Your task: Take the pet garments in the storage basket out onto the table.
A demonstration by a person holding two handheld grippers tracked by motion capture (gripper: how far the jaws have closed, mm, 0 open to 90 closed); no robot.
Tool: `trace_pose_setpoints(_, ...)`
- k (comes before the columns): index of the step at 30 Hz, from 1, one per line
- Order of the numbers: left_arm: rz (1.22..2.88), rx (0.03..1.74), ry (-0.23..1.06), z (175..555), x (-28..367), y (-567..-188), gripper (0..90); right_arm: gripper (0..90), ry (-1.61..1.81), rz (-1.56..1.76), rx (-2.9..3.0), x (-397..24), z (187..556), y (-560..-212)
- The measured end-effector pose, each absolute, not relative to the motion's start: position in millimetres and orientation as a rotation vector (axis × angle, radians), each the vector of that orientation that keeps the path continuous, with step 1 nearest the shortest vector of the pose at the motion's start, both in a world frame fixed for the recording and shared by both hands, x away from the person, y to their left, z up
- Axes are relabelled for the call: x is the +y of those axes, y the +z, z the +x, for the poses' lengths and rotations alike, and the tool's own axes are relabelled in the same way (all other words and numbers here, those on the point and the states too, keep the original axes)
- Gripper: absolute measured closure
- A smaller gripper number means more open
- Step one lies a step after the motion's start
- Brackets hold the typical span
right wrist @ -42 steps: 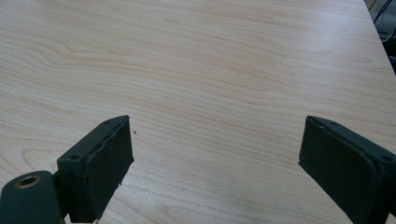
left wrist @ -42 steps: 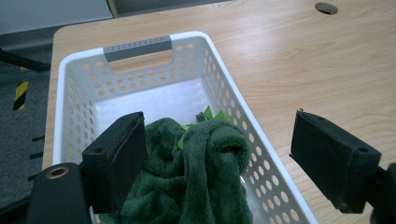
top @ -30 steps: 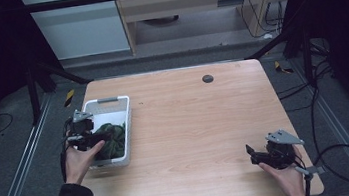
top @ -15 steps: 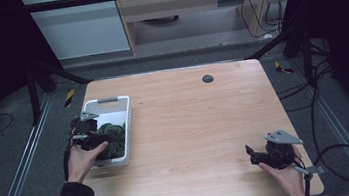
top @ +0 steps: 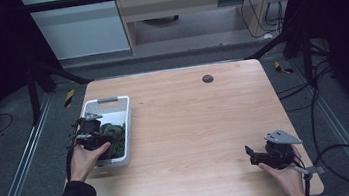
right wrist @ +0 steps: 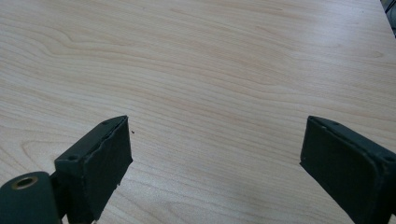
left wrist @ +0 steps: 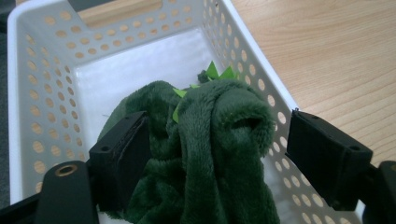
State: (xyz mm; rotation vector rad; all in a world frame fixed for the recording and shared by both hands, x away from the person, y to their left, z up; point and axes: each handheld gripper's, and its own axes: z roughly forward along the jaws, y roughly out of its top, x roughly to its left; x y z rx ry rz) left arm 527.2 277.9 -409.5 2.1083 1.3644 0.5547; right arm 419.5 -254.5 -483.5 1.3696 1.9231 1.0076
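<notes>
A white perforated basket (top: 107, 100) stands at the table's left edge and holds a dark green plush toy (top: 112, 132) with light green spikes. My left gripper (top: 102, 135) reaches into the basket from its left side. In the left gripper view the plush toy (left wrist: 215, 154) lies between the jaws of my left gripper (left wrist: 219, 123). Those jaws have just been closing a little. The left pad touches the fur and the right pad stands apart from it. My right gripper (top: 251, 155) rests near the table's front right, and in its own view my right gripper (right wrist: 217, 128) is open over bare wood.
A small black round disc (top: 207, 78) lies on the wooden table (top: 191, 126) near its far edge. The basket wall (left wrist: 28, 93) surrounds the plush closely. Metal frame rails and cables run along the floor on both sides.
My left gripper has shifted slightly rightwards, further over the basket and onto the plush toy. The right hand and its gripper have stayed put.
</notes>
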Motion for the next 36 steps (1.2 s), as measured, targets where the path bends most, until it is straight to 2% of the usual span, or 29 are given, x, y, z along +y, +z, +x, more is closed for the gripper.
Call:
trace_pose_setpoints(13,2.162,1.392,0.500,532,277,-421,29.6,8.3,1.002,1.363,1.927,-255,420,-484)
trace_pose_setpoints(17,2.193,1.416,0.482,534,275,-427,36.1,8.1,1.001,1.360,1.935,-255,420,-485)
trace_pose_setpoints(29,2.203,1.461,0.426,536,278,-428,64.4,7.6,0.998,1.368,1.944,-254,420,-485)
trace_pose_setpoints(36,2.198,1.454,0.437,536,279,-425,73.1,7.6,0.994,1.364,1.939,-255,420,-485)
